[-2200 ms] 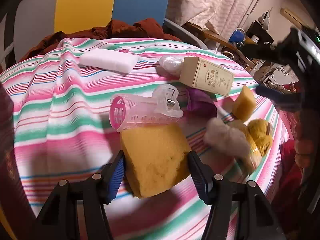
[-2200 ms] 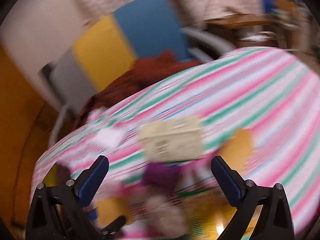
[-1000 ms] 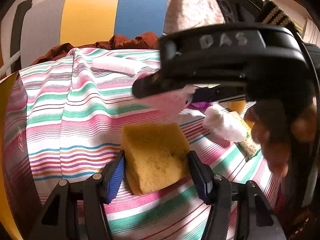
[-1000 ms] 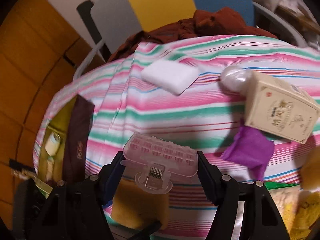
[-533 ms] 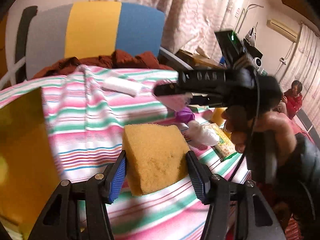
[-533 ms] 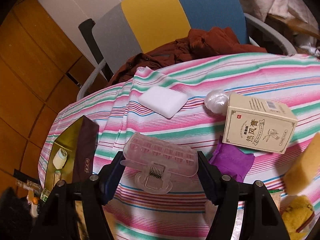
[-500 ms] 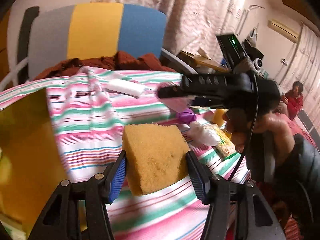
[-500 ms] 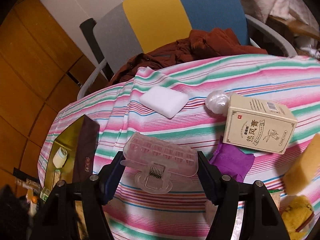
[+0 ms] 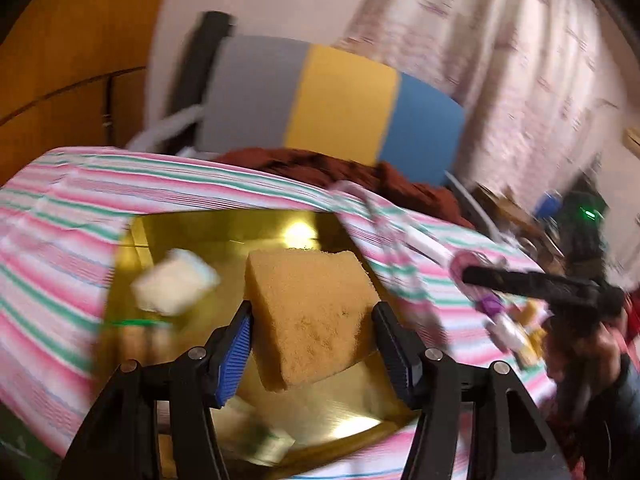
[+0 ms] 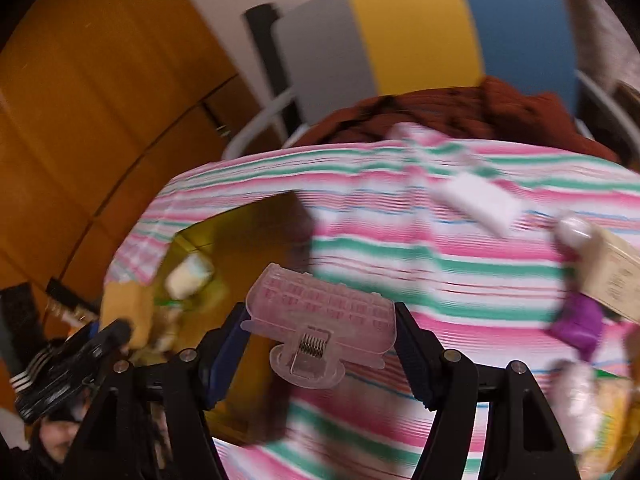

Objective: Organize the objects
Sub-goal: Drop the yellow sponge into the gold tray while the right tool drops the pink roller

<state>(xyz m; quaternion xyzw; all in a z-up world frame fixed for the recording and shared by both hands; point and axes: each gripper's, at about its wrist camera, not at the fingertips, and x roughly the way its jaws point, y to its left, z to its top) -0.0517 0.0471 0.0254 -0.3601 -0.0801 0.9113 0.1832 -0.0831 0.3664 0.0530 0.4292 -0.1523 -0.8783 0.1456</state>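
I had my left gripper point(image 9: 312, 340) closed on the yellow sponge point(image 9: 310, 312), its blue pads pressed into the two side faces, and it hung above the open gold box point(image 9: 320, 404) at the edge of the striped tablecloth point(image 9: 52, 280). The sponge looked light and soft, likely to give under the pads, so a hold across the middle of its flanks seemed safest to me. Its long axis ran away from the camera, and the block was canted, with its near lower corner dipping toward the box floor.

My right gripper point(image 10: 320, 352) was clamped on the clear pink hair clip point(image 10: 320, 316), held above the cloth just beside the box. The clip (thin, glossy plastic, probably slick and a bit brittle) lay with its length spanning pad to pad, the spring hinge facing the camera. A white packet point(image 9: 174, 286) already sat inside the box.
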